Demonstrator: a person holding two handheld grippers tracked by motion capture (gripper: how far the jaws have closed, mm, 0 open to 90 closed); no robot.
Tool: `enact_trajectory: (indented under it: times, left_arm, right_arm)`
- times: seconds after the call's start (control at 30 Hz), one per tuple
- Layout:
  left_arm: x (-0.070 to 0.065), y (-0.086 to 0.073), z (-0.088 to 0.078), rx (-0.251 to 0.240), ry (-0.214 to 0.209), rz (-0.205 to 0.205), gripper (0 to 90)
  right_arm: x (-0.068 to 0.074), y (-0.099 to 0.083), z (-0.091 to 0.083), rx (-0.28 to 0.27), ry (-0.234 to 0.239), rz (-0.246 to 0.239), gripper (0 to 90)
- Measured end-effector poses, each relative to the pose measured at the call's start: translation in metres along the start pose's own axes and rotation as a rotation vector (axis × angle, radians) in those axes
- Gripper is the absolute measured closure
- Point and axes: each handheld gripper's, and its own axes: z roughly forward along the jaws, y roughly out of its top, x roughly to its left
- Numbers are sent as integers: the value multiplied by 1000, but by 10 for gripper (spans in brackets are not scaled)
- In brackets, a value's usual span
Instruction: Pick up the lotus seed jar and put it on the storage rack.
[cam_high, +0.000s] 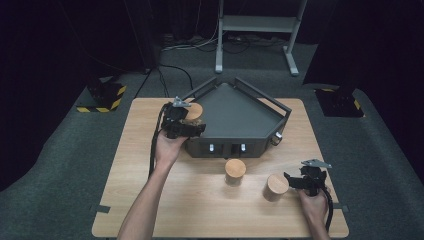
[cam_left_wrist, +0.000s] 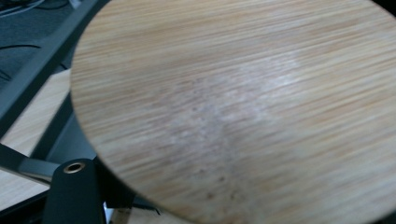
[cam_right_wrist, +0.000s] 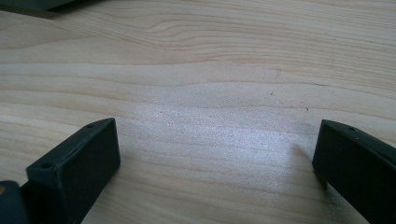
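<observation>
A wooden cylinder hangs over the left corner of the dark grey angular tray, and my left gripper is shut on it. Its round end face looms close in the left gripper view, with the tray's rail behind at the left. Two more wooden cylinders stand on the table in front of the tray, one in the middle and one to the right. Just right of that one, my right gripper stands open. Its jaws are wide apart over bare wood.
The light wooden table ends close behind the tray. On the dark floor beyond are a metal stand, cables, and yellow-black striped bases at the left and right.
</observation>
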Motion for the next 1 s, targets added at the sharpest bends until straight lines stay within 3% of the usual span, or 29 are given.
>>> enact_trajectory:
  times: [0.33, 0.67, 1.0]
  left_arm:
    - [-5, 10, 20, 13, 36, 2, 255]
    - [-4, 12, 46, 46, 55, -36, 254]
    - [-5, 12, 57, 50, 83, -54, 254]
  right_arm:
    - [0, 0, 0, 0, 0, 0, 3]
    - [0, 0, 0, 0, 0, 0, 3]
    - [0, 0, 0, 0, 0, 0, 3]
